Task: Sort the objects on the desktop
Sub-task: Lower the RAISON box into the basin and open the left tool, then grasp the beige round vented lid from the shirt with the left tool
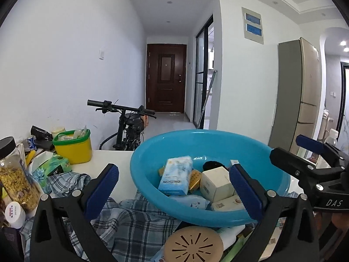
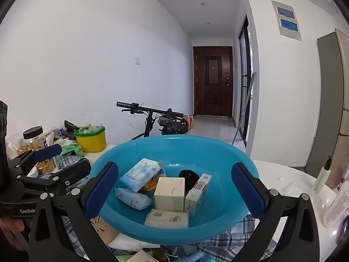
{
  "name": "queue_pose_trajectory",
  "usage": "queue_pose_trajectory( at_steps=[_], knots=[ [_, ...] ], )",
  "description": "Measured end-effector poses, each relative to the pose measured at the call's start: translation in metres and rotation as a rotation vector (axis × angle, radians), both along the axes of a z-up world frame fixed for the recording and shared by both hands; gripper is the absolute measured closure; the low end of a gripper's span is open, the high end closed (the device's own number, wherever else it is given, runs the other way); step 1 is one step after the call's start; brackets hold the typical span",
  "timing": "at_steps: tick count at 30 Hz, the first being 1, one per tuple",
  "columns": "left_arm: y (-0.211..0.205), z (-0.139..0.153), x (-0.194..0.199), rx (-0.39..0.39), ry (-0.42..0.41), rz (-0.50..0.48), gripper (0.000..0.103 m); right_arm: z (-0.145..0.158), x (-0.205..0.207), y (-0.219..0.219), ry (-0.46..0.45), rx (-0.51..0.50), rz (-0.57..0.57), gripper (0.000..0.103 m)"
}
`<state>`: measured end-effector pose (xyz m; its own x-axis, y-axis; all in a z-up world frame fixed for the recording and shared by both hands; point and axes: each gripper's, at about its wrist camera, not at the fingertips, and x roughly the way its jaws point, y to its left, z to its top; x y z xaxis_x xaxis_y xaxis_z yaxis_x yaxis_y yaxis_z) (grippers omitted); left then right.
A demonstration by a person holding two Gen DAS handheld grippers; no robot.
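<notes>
Left gripper (image 1: 172,193) is hanging with jaws spread wide, gripping nothing; right gripper (image 2: 174,193) likewise spread and empty; both are hovering side by side over the near rim of the round blue plastic basin (image 2: 220,152).
The basin is sitting on a blue-grey plaid cloth (image 1: 122,224) on the white tabletop (image 2: 290,181); it is holding the sorted items: light-blue tissue packs (image 2: 141,174), a square cream carton (image 2: 170,193), a small red-and-white box (image 2: 201,185) leaning beside it, a flat white packet (image 2: 166,218) at the near wall, a black round object (image 2: 189,178) behind.
A tan round perforated disc (image 1: 193,243) is lying just in front of the basin, partly under its edge.
A yellow tub with green rim (image 1: 73,145) and a clear jar with black lid (image 1: 13,174) are standing well left; a pale-green pump bottle (image 2: 322,174) is standing to the right.
</notes>
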<state>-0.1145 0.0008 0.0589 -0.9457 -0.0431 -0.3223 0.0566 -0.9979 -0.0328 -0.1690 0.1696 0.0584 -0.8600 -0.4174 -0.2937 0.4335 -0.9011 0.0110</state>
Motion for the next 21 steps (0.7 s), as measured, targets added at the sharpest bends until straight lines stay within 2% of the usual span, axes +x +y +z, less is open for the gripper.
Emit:
queue_pose_trajectory(
  at_steps=[10, 13, 16, 21],
  knots=[
    [-0.005, -0.002, -0.002, 0.056, -0.041, -0.084, 0.000, -0.002, -0.004, 0.000, -0.005, 0.010, -0.008, 0.000],
    [0.000, -0.008, 0.002, -0.001, -0.068, -0.087, 0.000, -0.002, -0.003, 0.000, 0.000, 0.022, -0.016, 0.000],
    [0.002, -0.016, 0.011, -0.054, -0.081, -0.133, 0.000, -0.003, -0.004, -0.001, -0.006, 0.029, -0.015, 0.000],
    [-0.003, -0.048, 0.016, -0.033, -0.150, -0.242, 0.000, -0.003, -0.004, -0.001, -0.001, 0.037, -0.025, 0.000]
  ],
)
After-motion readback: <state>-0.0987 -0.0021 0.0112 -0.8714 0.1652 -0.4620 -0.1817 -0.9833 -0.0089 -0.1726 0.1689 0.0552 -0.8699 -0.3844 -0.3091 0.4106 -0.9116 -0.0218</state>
